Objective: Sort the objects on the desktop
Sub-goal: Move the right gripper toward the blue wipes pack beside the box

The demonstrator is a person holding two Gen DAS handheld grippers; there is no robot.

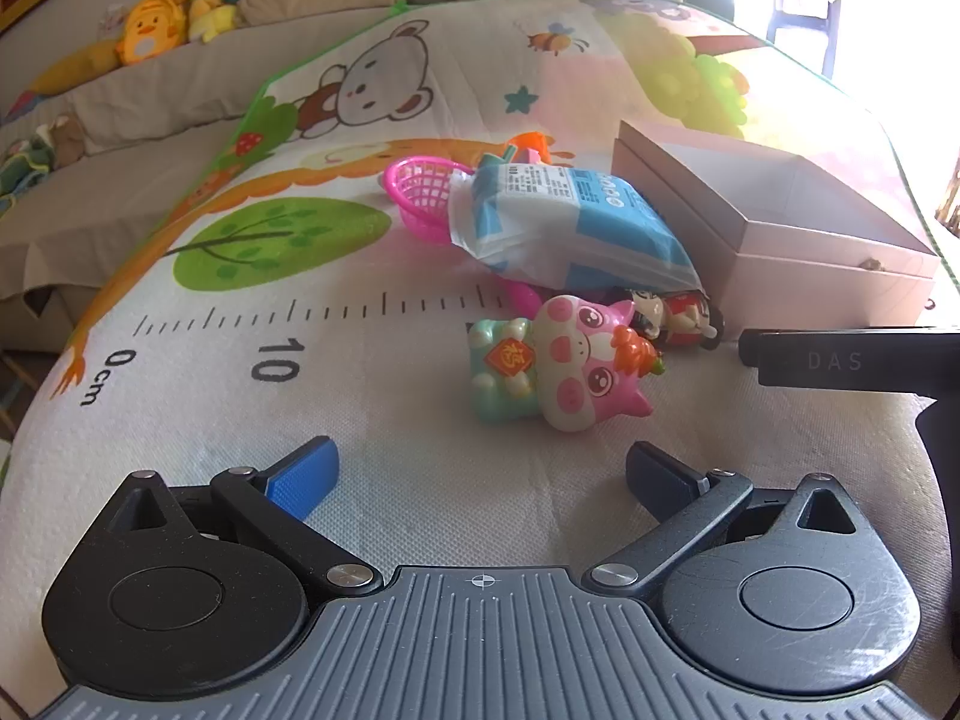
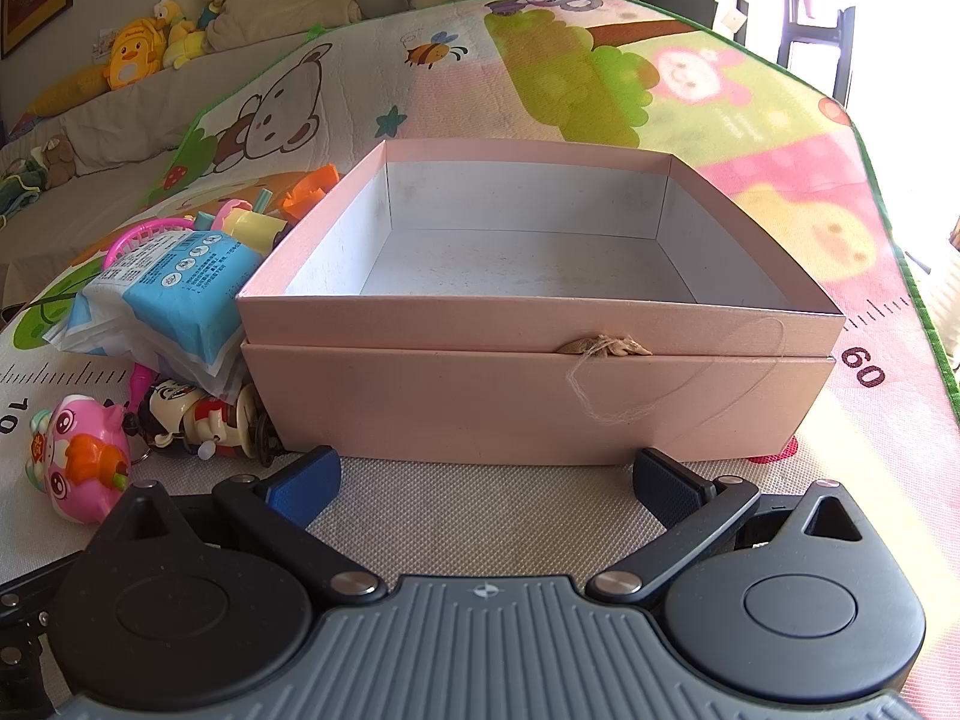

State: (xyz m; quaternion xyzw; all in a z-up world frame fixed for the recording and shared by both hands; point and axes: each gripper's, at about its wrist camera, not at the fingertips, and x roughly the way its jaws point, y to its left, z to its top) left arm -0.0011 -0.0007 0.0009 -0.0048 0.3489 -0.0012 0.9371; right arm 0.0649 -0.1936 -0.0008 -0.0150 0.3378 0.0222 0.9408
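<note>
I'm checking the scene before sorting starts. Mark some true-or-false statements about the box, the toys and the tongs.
1. The pink box is empty. True.
2. The left tongs hold the pig toy. False: they are open and empty, with the pig lying ahead of them.
3. The tissue pack leans on the pink basket. True.
4. The right tongs are shut. False: they are open, facing the box.
5. The pig is in the box. False: it is on the mat.
</note>
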